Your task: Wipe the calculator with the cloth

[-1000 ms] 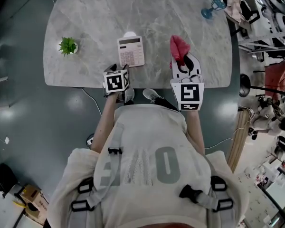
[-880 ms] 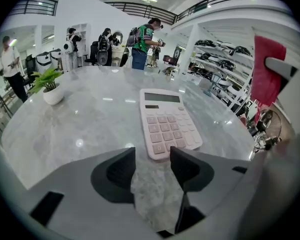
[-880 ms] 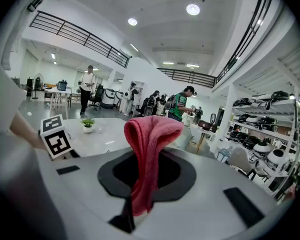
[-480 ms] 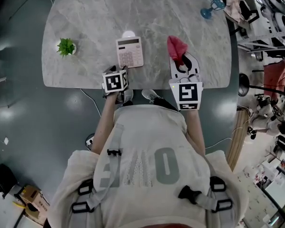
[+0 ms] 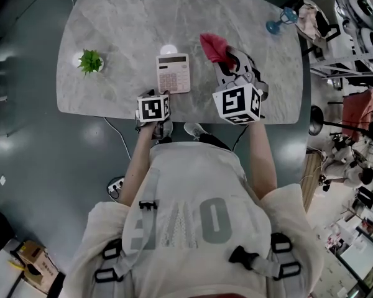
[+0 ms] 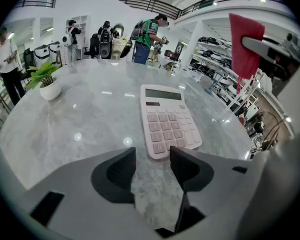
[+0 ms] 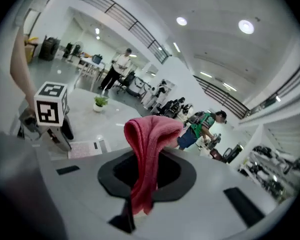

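a person stands at the near edge of a grey marble bench [image 5: 130,23], a claw in each hand. the pink calculator [image 5: 173,73] lies flat on the bench close to that edge, its display end turned away from the person. the left claw [image 6: 152,160] is held low just short of it, jaws released and standing apart with nothing between them. only bare marble shows through the gap, and the calculator's near edge lies just beyond the fingertips.

the right claw [image 7: 147,174] is raised off the bench, to the right of the calculator and apart from it, clenched on the red cloth [image 5: 214,46]. the cloth rises from between the closed jaws, folds over at its top and hangs back down on the near side. it hangs in the air, touching neither calculator nor bench.

a small potted plant [image 5: 90,61] stands well off to the left on the bench. a small white round thing [image 5: 168,48] sits just behind the calculator. a blue glass [image 5: 277,21] stands by the far right corner. people and office chairs show in the hall beyond the bench.
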### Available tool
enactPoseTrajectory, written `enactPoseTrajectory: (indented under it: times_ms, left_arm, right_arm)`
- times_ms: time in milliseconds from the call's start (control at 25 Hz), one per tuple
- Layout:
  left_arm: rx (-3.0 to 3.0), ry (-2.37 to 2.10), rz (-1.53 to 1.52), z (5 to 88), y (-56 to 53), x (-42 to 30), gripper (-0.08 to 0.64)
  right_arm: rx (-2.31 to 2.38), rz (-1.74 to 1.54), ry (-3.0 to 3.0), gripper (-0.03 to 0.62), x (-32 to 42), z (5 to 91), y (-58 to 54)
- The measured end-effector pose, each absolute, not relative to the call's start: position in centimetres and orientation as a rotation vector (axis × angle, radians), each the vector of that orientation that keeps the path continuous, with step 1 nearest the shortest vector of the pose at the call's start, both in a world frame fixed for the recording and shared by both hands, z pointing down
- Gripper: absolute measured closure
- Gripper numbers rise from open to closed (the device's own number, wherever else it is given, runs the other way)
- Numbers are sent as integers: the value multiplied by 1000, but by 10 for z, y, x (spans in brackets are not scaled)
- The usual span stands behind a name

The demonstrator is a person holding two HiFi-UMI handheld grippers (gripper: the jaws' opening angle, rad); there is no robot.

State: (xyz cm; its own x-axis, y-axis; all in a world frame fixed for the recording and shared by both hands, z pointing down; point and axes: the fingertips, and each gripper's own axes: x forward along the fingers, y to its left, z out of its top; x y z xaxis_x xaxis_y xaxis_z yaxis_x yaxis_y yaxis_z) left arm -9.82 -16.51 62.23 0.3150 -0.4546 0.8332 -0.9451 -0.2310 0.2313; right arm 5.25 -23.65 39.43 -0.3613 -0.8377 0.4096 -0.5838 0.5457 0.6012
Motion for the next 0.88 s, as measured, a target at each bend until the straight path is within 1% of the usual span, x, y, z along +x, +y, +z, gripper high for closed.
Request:
enactPoseTrajectory:
  times_ms: [160, 400, 880]
  left_arm:
    - [1822, -1243, 825, 623, -166, -98, 334]
    - [1847, -1234, 807, 626, -168, -97, 336]
    - [1844, -1234, 809, 624, -169, -97, 337]
  right_arm:
    - [920, -601, -1987, 537, 31, 413, -255]
    - [670, -658, -1911, 537, 4, 453, -269]
    - [462, -563, -1786, 538, -18, 546, -276]
